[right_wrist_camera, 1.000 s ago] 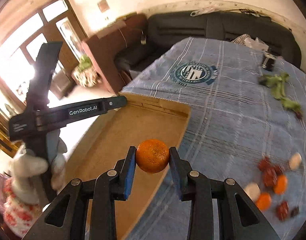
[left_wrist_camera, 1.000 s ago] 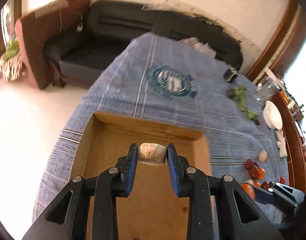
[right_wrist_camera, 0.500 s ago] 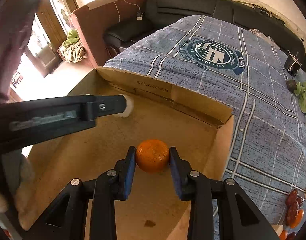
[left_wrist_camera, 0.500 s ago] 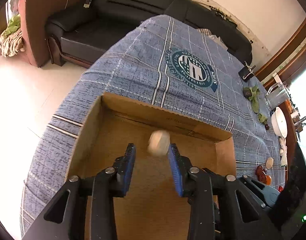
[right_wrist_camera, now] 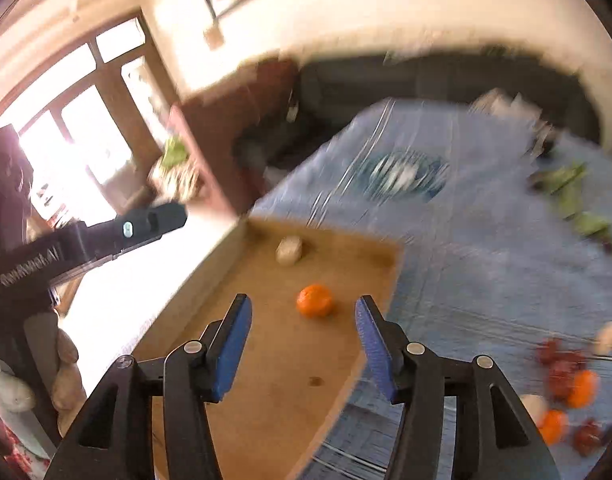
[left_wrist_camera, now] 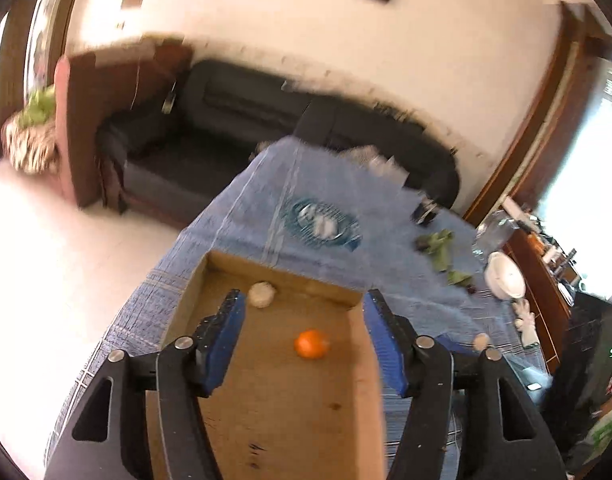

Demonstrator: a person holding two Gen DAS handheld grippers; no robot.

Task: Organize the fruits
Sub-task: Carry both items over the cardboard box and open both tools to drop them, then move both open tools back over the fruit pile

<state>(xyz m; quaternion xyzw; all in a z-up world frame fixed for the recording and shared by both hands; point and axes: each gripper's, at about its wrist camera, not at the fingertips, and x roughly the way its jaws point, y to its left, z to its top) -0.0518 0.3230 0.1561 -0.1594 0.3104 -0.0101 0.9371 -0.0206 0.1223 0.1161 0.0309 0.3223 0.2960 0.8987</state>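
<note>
Both sets of jaws had just been opening, and nothing sat between either pair. The left gripper [left_wrist_camera: 302,340] stood about half spread over the box [left_wrist_camera: 290,408], blue pads apart and bare. The right gripper [right_wrist_camera: 302,344] matched it, roughly half open and empty as well.

Out past the pads lay what they had let go of. The orange [right_wrist_camera: 315,300] rested on the box floor just beyond the right pads, clear of them. The pale fruit [left_wrist_camera: 261,294] sat deeper in, near the far wall and toward the left corner, well apart from the orange. Both looked settled, though blur made it hard to say whether either was rolling.

The step in hand read as the release and the pull-away. To do it well, each gripper needed to lift clear with its jaws spread, so no pad clipped a fruit or the cardboard wall on the way out.

Beyond the box, on the blue cloth of the worktop [right_wrist_camera: 486,264], the rest waited: a loose cluster of oranges, red fruits and pale pieces [right_wrist_camera: 566,392] off to the right. That pile seemed the next call, and the right gripper was the nearer one. Green leaves [right_wrist_camera: 574,200] lay farther back.
</note>
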